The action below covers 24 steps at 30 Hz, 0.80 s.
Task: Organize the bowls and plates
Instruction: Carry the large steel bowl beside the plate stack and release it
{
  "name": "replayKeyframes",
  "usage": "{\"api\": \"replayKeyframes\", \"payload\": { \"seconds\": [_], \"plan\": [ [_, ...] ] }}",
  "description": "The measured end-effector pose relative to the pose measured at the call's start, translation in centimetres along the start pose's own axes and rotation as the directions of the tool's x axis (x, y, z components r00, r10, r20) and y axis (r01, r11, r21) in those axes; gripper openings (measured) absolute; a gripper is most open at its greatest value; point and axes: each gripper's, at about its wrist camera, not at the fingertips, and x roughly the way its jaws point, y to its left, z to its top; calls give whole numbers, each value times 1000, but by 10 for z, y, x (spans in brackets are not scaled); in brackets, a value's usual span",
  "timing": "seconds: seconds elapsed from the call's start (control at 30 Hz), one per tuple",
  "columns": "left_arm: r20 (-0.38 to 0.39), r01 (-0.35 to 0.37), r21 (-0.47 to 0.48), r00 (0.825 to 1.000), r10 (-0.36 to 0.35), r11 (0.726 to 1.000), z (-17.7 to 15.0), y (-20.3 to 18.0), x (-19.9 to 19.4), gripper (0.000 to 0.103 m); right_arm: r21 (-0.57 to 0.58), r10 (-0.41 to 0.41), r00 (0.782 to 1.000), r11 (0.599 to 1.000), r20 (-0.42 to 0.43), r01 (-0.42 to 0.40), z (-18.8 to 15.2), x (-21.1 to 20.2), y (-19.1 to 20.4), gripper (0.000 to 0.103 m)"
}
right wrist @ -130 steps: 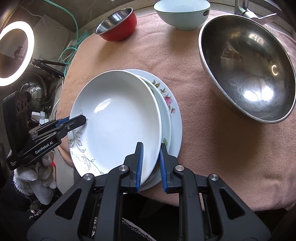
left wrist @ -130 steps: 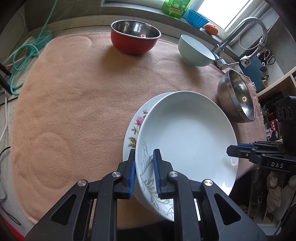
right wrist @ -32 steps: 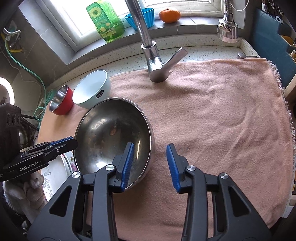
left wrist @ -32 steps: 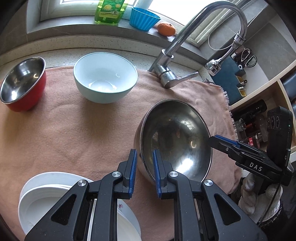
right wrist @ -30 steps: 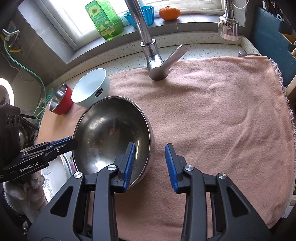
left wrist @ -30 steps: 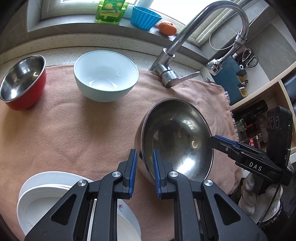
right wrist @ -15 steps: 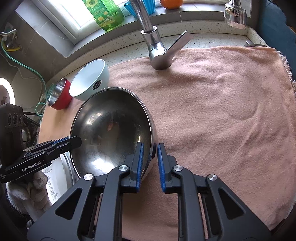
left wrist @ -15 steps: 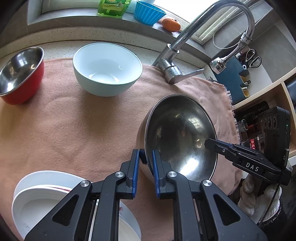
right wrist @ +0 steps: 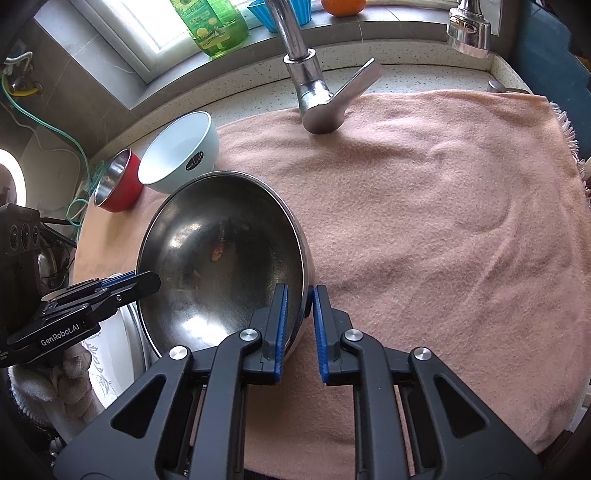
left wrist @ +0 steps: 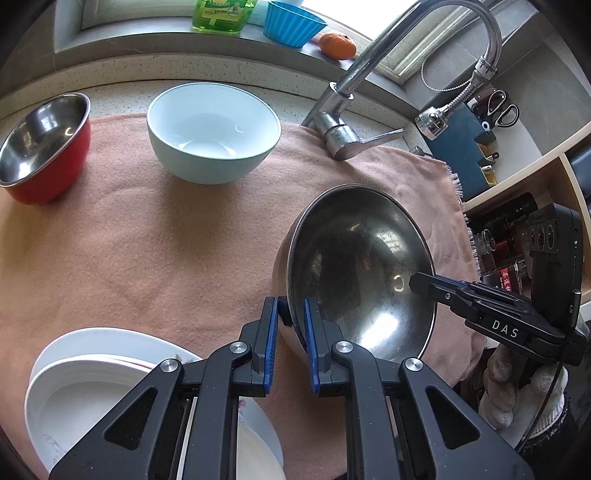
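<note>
Large steel bowl [left wrist: 354, 266]: it is sitting tilted on the peach towel [left wrist: 147, 236] near the towel's right edge in the left wrist view, its open side facing toward the cameras, and both grippers are pinching its rim on opposite sides.
Left gripper [left wrist: 290, 321]: its blue-padded jaws are clamping the bowl's near-left rim, one pad outside the wall and one inside.
Right gripper [right wrist: 300, 314]: its jaws have just been closing, and they are now gripping the bowl's rim between the pads, one inside the bowl and one against the outer wall.
Hands: a white-gloved hand [left wrist: 517, 387] is holding the right gripper's handle at the lower right of the left wrist view; another gloved hand [right wrist: 55, 384] is holding the left gripper at the lower left of the right wrist view.
Stacked plates [left wrist: 92, 391]: white plates are lying nested on the towel at the lower left of the left wrist view, just beside the steel bowl, with a floral print showing on one rim.
Pale blue bowl [left wrist: 212, 129]: it is standing upright at the towel's far edge, apart from the steel bowl.
Red bowl [left wrist: 44, 147]: with its steel lining, it is standing upright left of the pale blue bowl.
Faucet [left wrist: 343, 133]: it is rising from the counter behind the towel.
Windowsill: a green soap bottle [right wrist: 210, 26], a blue cup [left wrist: 293, 22] and an orange [left wrist: 338, 45] are standing in a row.
</note>
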Motion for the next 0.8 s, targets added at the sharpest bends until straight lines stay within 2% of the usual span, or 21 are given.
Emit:
{"api": "replayKeyframes", "payload": {
  "seconds": [0.27,0.8],
  "plan": [
    [-19,-8,2,1000,8,1000,-18,2,-5,13,-17,-7,1000,1000,-10,7,-16,-5,10,14],
    [-37,3,28,999,-2,1000,-35,3,-15,13,21,18,999,1000,-34,-17,-39,-4,12,14]
  ]
}}
